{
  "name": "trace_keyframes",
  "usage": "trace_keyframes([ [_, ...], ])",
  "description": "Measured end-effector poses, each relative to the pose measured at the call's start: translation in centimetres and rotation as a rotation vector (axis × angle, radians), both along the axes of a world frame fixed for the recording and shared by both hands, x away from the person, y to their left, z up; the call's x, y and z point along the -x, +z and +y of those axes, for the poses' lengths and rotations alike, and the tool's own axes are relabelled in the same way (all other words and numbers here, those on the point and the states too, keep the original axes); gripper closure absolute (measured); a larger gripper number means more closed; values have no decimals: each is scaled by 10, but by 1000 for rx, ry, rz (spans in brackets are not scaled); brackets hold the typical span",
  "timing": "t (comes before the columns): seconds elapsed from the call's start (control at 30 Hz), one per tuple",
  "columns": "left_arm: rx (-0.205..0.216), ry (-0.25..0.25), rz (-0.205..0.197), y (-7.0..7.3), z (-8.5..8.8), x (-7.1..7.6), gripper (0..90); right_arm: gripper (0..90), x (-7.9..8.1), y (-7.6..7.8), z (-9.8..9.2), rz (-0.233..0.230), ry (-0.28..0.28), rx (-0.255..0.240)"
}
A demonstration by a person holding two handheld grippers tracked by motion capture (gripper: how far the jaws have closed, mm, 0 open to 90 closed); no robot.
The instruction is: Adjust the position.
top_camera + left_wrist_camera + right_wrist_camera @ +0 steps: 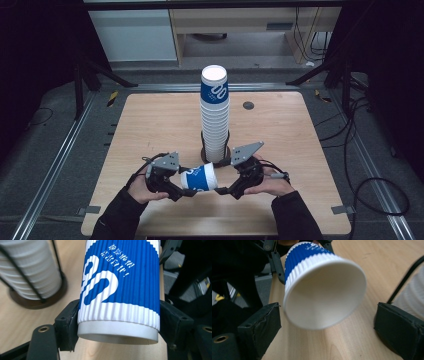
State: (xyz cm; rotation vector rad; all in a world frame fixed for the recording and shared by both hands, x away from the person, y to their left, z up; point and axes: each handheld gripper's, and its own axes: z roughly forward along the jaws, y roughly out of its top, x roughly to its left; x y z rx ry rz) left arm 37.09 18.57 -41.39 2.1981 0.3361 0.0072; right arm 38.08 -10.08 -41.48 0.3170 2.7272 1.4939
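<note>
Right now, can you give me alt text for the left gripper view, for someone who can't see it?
A blue and white ribbed paper cup lies on its side, clamped near one end between the two black jaws of the left hand-held gripper, over a light wooden table. At upper left stands a stack of white cups in a black wire holder.

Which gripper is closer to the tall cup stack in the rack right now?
Right. The right gripper sits open just beside the cup stack; the left gripper, farther off, is shut on the loose cup.
</note>
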Motion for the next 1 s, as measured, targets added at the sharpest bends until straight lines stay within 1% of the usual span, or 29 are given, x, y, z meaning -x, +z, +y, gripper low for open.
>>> trace_keyframes([
  [0.1,67,41,-8,4,10,-3,265,69,-3,5,-8,-9,-40,-40],
  [0.13,101,52,-11,5,13,-4,265,67,-3,6,-10,-10,-55,-59],
  [0.17,123,58,-9,6,15,-4,265,66,-5,8,-13,-3,-65,-86],
  [0.2,151,65,-11,7,17,-5,265,68,-5,8,-14,-5,-74,-99],
  [0.23,174,71,-14,8,19,-5,265,68,-6,9,-15,-8,-84,-110],
  [0.27,188,76,-21,8,20,-4,265,68,-6,10,-16,-2,-86,-118],
  [0.33,219,74,-27,9,21,-4,265,67,-6,10,-17,-3,-89,-122],
  [0.43,227,59,-34,9,18,-2,265,66,-6,9,-15,5,-79,-130],
  [0.5,230,45,-32,9,16,-1,265,68,-5,9,-13,6,-72,-135],
  [0.67,218,4,-30,6,7,2,266,65,-3,9,-9,29,-41,-159],
  [0.8,208,-17,-33,5,0,5,266,64,-2,8,-6,34,-24,-158],
  [0.9,202,-31,-31,4,-5,7,268,62,-1,7,-3,47,-6,-170],
  [1.0,187,-45,-30,2,-9,8,268,63,-1,6,-2,52,10,-168],
])
